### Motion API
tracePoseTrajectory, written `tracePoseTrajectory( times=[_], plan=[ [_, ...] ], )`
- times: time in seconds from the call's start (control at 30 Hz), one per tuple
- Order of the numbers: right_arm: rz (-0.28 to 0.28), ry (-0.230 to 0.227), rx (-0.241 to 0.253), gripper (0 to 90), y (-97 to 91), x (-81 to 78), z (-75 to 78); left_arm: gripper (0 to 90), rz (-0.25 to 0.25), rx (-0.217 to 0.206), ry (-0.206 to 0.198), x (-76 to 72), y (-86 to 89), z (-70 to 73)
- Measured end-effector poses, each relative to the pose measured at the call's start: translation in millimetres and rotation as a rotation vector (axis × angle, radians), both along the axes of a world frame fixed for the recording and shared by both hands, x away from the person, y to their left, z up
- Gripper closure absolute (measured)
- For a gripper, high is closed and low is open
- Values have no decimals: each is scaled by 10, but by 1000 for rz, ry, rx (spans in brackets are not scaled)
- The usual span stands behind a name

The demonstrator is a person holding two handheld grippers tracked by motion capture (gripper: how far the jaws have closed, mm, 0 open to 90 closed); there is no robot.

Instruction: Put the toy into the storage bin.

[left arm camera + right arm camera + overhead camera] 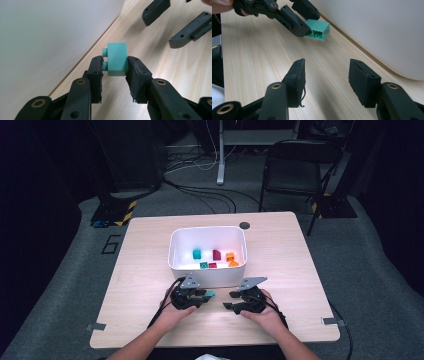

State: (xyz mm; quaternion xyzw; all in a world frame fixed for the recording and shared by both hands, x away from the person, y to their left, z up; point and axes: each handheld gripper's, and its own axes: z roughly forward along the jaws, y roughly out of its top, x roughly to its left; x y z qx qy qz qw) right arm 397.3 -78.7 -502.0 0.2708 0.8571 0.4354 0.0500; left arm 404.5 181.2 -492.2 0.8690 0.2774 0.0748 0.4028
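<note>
Left gripper view showed the teal brick [117, 60] pinched in the left claw [115, 68], studs sideways, just near of the white bin [207, 275] on the bench [140, 270]. Right claw [327, 75] gaped wide, empty, just right of it.
</note>
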Motion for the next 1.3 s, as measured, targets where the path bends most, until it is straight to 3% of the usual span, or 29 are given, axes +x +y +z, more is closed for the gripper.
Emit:
tracePoseTrajectory(
  times=[0.37, 0.87, 1.3],
  plan=[
    [2, 3, -4, 468, 7, 1, -9, 657, -20, -22, 0, -66, 36, 254],
    [7, 4, -11, 468, 12, 3, -21, 657, -44, -35, -3, -49, 65, 663],
    [0, 13, -9, 468, 14, 3, -25, 657, -100, -39, -24, 36, -55, 1040]
  ],
)
